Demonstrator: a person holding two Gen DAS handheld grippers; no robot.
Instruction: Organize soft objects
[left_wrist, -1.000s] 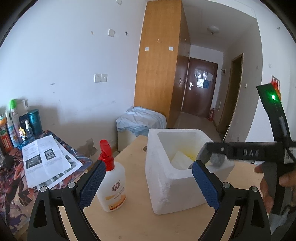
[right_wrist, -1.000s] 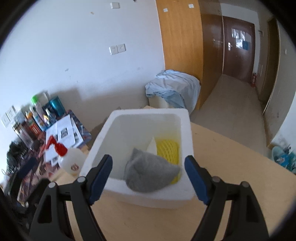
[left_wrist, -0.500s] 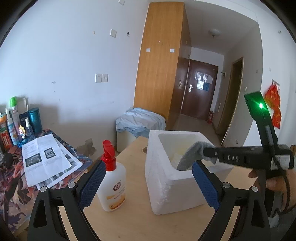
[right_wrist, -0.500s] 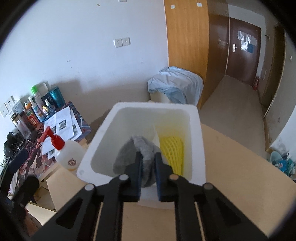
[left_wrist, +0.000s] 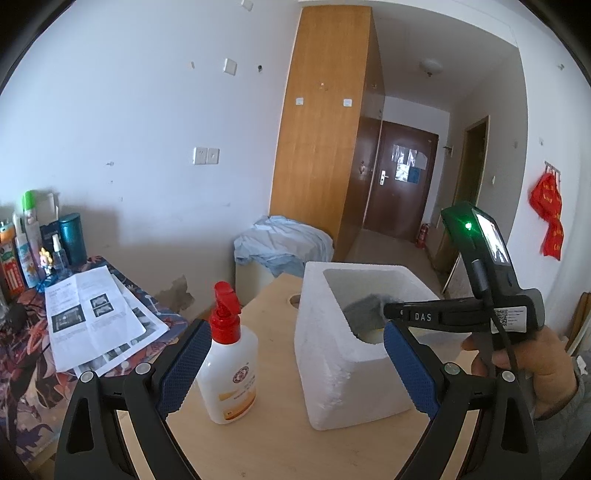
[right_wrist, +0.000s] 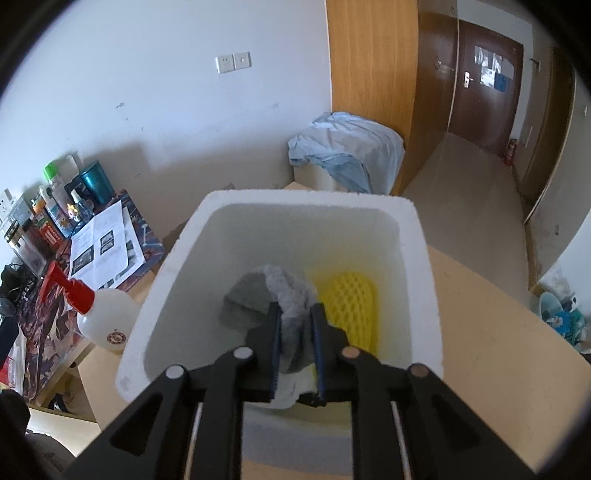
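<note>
A white foam box (right_wrist: 310, 199) stands on the wooden table (right_wrist: 498, 332). Inside it my right gripper (right_wrist: 296, 310) points down, its blue pads pressing a grey cloth (right_wrist: 269, 295) between them while the jaws are opening. A yellow foam net (right_wrist: 349, 302) lies in the box to the right of the cloth. In the left wrist view a hand holds the right gripper (left_wrist: 386, 308) over the box (left_wrist: 332, 350), the grey cloth (left_wrist: 364, 308) at its tip below the rim. My left gripper (left_wrist: 295, 328) stands open in front of the box, holding nothing.
A white spray bottle with a red head (left_wrist: 227, 365) stands left of the box. Papers (left_wrist: 88, 317) and several bottles (left_wrist: 26, 240) lie on a patterned side table at the left. A cloth-covered bin (left_wrist: 280, 240) sits behind the table. The table edge runs near the bottle.
My right gripper closed on the grey cloth at the box's near rim, lifted it, and has now moved it down and further into the box. The left gripper kept still.
</note>
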